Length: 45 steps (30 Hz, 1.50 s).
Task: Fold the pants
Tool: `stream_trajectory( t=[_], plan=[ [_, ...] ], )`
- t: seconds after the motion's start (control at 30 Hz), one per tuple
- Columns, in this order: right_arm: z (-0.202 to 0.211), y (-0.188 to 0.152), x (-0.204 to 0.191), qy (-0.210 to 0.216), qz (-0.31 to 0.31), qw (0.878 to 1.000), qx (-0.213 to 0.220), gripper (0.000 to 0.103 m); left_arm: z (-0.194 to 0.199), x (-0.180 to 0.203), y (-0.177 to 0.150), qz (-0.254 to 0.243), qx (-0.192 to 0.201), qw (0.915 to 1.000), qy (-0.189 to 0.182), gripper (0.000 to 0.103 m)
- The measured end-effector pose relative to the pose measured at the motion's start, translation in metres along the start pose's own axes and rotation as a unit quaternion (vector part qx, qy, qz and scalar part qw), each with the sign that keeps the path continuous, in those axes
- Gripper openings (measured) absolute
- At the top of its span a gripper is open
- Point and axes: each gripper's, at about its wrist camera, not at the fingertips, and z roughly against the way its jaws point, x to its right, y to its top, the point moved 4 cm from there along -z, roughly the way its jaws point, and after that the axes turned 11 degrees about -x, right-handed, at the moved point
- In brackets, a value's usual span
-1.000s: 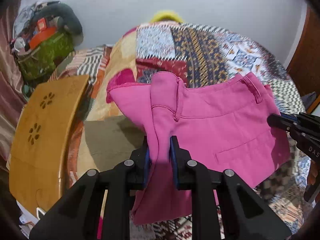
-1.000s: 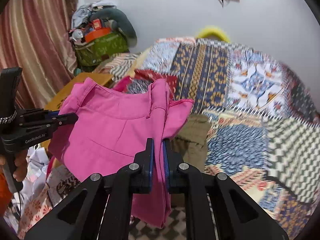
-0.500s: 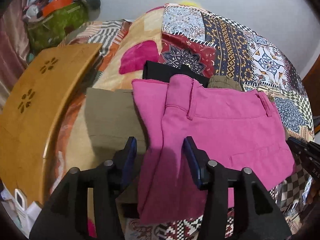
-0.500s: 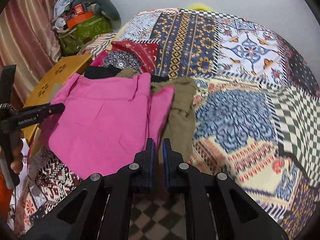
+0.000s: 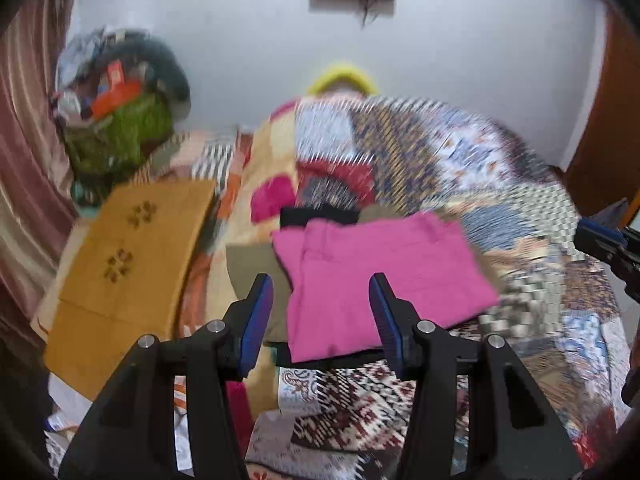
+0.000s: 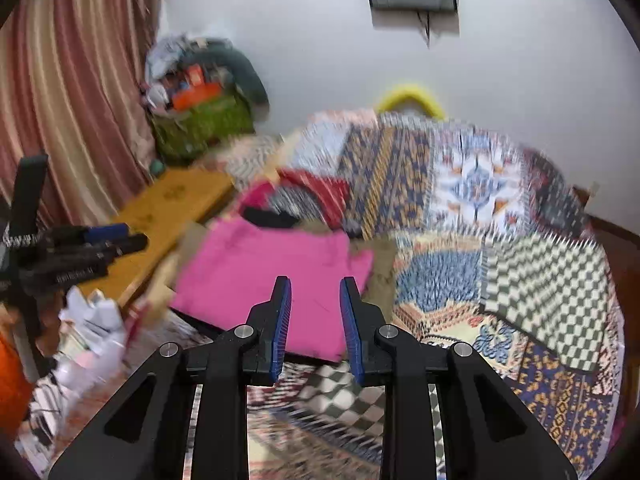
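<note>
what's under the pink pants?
The pink pants lie on an olive garment, with a black garment showing at their far edge. How far either extends underneath is covered.

The left tool (image 5: pixel 322 312) is hovering above the bed (image 5: pixel 520 184) with its jaws standing apart, having just been opening, and nothing is sitting between them; the pink pants (image 5: pixel 380 276) are lying folded flat on the patchwork bedspread, partly covering an olive garment (image 5: pixel 252 276) and a black one (image 5: pixel 304 216); a wooden board (image 5: pixel 132 264) is lying to the left; the right tool (image 5: pixel 608 244) is showing at the right edge; the view is blurring.
</note>
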Motion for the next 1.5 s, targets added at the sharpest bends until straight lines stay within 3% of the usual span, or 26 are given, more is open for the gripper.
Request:
stream_trajectory(
  t=[0.23,0.37,0.6,0.63,0.7,0.8,0.87,0.93,1.13,1.27,1.5],
  plan=[
    [0.109,-0.002,-0.048,0.01,0.025,0.995,0.099,0.022,0.129,0.028,-0.017,-0.023,0.092,0.9954,-0.014,0.05],
    [0.16,-0.018,-0.072,0.018,0.031,0.988,0.148,0.022,0.2,0.041,-0.042,-0.021,0.158,0.9872,-0.002,0.05],
    [0.223,-0.058,-0.111,0.001,0.043,0.975,0.217,0.022,0.276,0.061,-0.1,-0.023,0.237,0.9712,0.004,0.051],
    [0.229,-0.063,-0.115,-0.001,0.043,0.974,0.223,0.022,0.282,0.062,-0.105,-0.022,0.242,0.9701,0.005,0.053],
    [0.238,-0.07,-0.119,-0.002,0.042,0.972,0.229,0.025,0.295,0.064,-0.118,-0.018,0.253,0.9673,-0.001,0.066],
    [0.246,-0.078,-0.123,-0.009,0.039,0.971,0.237,0.054,0.308,0.063,-0.131,-0.011,0.263,0.9646,-0.008,0.091],
    [0.247,-0.082,-0.124,-0.016,0.035,0.969,0.245,0.076,0.311,0.06,-0.136,-0.004,0.264,0.9644,-0.011,0.096],
    [0.247,-0.085,-0.125,-0.025,0.029,0.968,0.247,0.086,0.315,0.058,-0.14,0.001,0.265,0.9642,-0.012,0.1],
    [0.254,-0.093,-0.128,-0.043,0.024,0.967,0.251,0.089,0.327,0.055,-0.151,0.009,0.283,0.959,0.004,0.103],
    [0.258,-0.096,-0.126,-0.036,0.014,0.966,0.257,0.1,0.33,0.055,-0.155,0.011,0.285,0.9585,0.001,0.103],
    [0.265,-0.105,-0.125,-0.034,0.006,0.964,0.265,0.101,0.33,0.059,-0.156,0.011,0.284,0.9587,0.001,0.103]
  ],
)
